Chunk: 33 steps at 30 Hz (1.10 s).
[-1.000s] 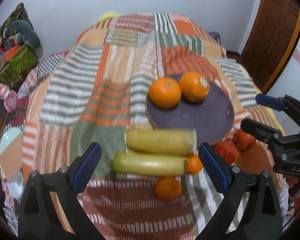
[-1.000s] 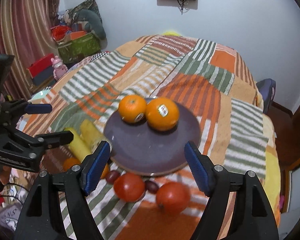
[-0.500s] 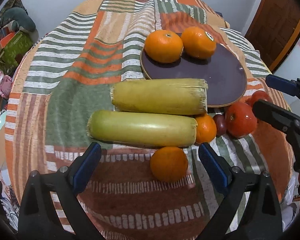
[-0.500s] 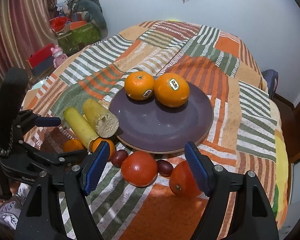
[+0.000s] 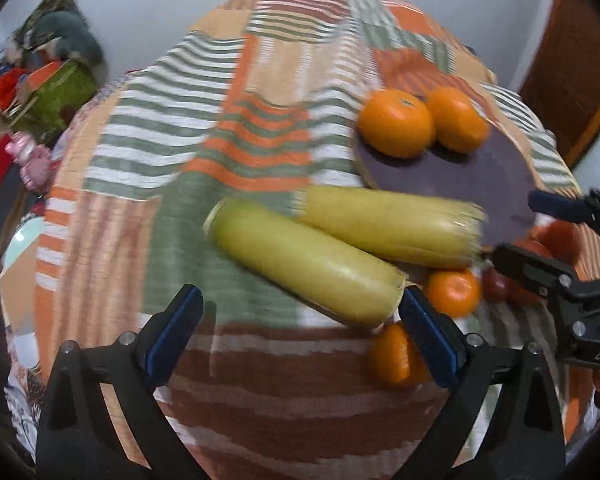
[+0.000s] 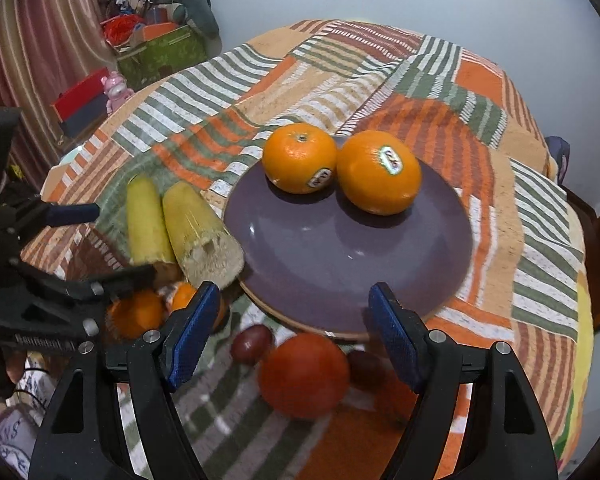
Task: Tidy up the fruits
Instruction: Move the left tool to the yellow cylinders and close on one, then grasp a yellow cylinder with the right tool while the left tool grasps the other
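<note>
Purple plate (image 6: 352,264) sits on a round table w/ striped patchwork cloth (image 6: 204,120); two big oranges (image 6: 300,158) w/ stickers rest touching each other on its far half. Left of the plate lie two yellow-green stalk pieces (image 6: 180,220), side by side & touching; the right one's cut end is at the plate rim. Near them, two small mandarins (image 5: 452,292) on the cloth. Near edge of the plate: a red tomato (image 6: 304,376) w/ a small dark plum (image 6: 252,344) on either side. Left gripper (image 5: 300,332) is released, jaws wide, empty, over the near stalk's end; its right finger is in front of a mandarin. Right gripper (image 6: 292,336) is released too, jaws spread, empty, w/ the tomato btwn its fingers in view but untouched.
</note>
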### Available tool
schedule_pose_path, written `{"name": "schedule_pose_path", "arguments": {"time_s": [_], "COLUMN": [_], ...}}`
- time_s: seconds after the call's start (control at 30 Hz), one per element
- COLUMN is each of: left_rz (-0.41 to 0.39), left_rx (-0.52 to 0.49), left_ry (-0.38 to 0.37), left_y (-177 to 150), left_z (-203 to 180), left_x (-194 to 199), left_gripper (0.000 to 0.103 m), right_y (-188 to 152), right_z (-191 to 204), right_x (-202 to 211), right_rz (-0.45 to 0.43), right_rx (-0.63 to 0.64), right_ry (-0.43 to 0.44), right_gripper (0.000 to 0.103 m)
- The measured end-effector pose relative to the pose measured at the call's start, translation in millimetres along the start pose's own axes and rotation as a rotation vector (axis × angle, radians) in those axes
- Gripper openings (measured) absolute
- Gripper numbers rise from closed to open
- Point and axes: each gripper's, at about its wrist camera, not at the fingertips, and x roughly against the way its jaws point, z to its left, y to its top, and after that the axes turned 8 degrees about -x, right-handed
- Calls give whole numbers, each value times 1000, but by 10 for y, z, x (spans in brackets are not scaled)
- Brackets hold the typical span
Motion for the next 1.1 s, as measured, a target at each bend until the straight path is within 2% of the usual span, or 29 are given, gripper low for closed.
{"name": "schedule_pose_path", "arguments": {"time_s": [0.23, 0.43, 0.6, 0.67, 0.7, 0.77, 0.83, 1.03, 1.1], "left_rz": [11, -18, -62, -73, -72, -58, -36, 5, 12], "left_rx": [117, 122, 162, 168, 167, 154, 138, 140, 147], "left_ry": [1, 24, -39, -65, -80, -106, -118, -135, -145], "left_y": [-87, -128, -64, -16, 9, 56, 88, 104, 116], "left_z": [519, 642, 682, 653, 636, 578, 508, 433, 429], "left_x": [-63, 91, 186, 195, 176, 111, 20, -200, -261], "left_gripper": [100, 100, 100, 94, 91, 81, 77, 70, 68], "right_y": [85, 142, 160, 180, 198, 226, 247, 267, 265], "right_z": [127, 263, 448, 467, 468, 463, 451, 461, 489], "right_x": [-113, -164, -200, -208, -213, -230, -273, -388, -410], "right_rz": [4, 14, 9, 9, 7, 12, 29, 78, 84], "right_rx": [13, 16, 66, 68, 67, 65, 62, 56, 61], "right_ry": [8, 66, 92, 100, 102, 108, 118, 164, 168], "right_gripper": [74, 74, 74, 73, 72, 62, 56, 41, 41]}}
